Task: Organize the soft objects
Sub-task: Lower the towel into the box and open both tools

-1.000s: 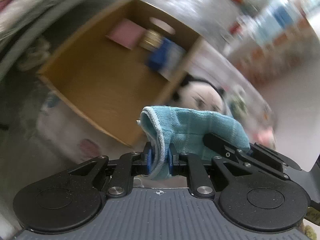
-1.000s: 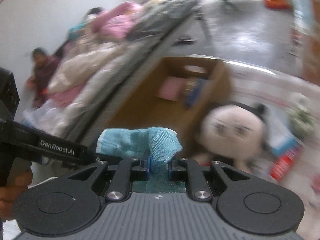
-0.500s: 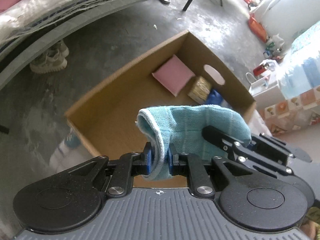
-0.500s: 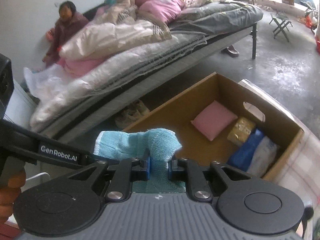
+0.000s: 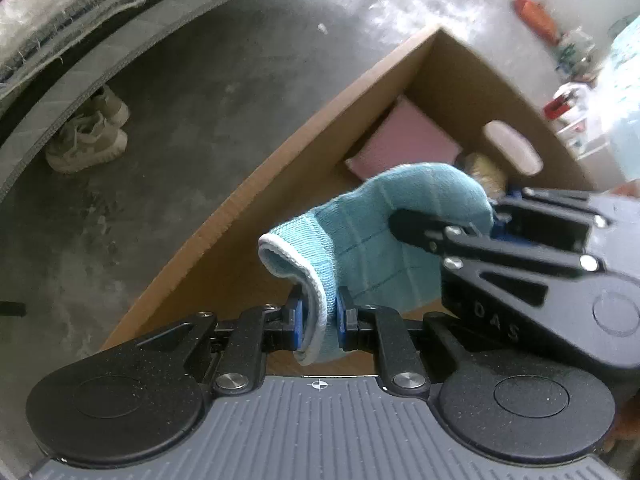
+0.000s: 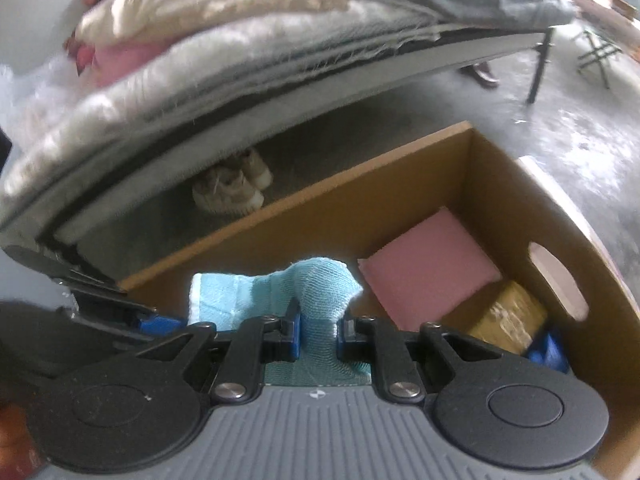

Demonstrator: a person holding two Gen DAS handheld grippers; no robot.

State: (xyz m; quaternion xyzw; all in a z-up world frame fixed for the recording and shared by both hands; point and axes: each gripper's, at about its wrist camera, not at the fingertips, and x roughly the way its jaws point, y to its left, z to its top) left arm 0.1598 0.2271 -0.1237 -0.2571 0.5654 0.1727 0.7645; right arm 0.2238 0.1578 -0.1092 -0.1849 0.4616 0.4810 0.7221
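- Left tool (image 5: pixel 319 322): jaws pinched nearly closed on the white-hemmed edge of a teal cloth (image 5: pixel 384 236), pointing down and forward over the near wall of an open cardboard box (image 5: pixel 280 160).
- Right tool (image 6: pixel 318 330): jaws likewise clamped on a bunched fold of the same teal cloth (image 6: pixel 320 284); in the left view it enters from the right side, fingers (image 5: pixel 416 228) pressed onto the cloth's far end.
- Cloth hangs between the two tools, in the air above the box opening, clear of the box floor.
- Inside the box: pink cushion (image 6: pixel 430 276) lying flat at the far end, tan packet (image 6: pixel 508 320) beside it under the handle cut-out, something blue (image 6: pixel 550 352) in the corner.
- Left view only: clutter of bottles and containers (image 5: pixel 572 60) beyond the box; it is blurred.
- Right view only: bed (image 6: pixel 280 60) heaped with quilts behind the box, and the left tool's arm at the left edge.
- Both views: pale sneakers (image 5: pixel 86 136) on the concrete floor (image 5: pixel 180 100) under the bed.
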